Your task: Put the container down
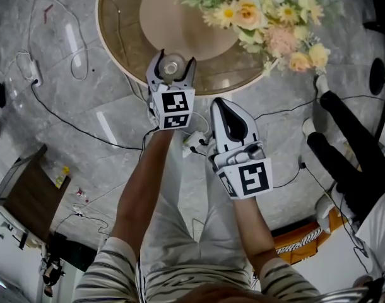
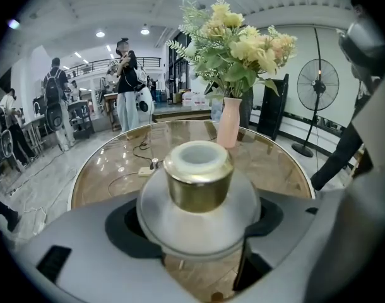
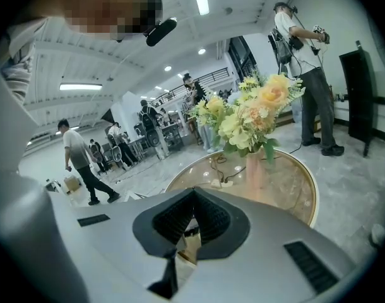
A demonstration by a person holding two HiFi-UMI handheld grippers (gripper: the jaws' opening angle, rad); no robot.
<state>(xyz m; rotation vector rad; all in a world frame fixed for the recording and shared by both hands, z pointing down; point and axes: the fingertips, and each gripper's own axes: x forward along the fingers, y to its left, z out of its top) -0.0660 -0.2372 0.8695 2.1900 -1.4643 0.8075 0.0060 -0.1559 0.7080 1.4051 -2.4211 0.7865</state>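
Round glossy brown desk (image 1: 123,36), pale rim. Grey marble floor (image 1: 66,106), cables (image 1: 72,122) across it. Open hall, ceiling strip lights, several people behind.

One vase (image 2: 229,122) with flowers (image 2: 233,40), one fan (image 2: 317,86), one container (image 2: 199,185), two grippers.

Left gripper (image 1: 175,62) clamped on container, over desk's near rim. Right gripper (image 1: 219,103) jaws together, empty, over floor.

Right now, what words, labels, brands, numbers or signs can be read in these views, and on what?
None can be read.
The container in the left gripper shows no label.
The left marker cube and right marker cube bear only black-and-white square patterns, no letters or digits.
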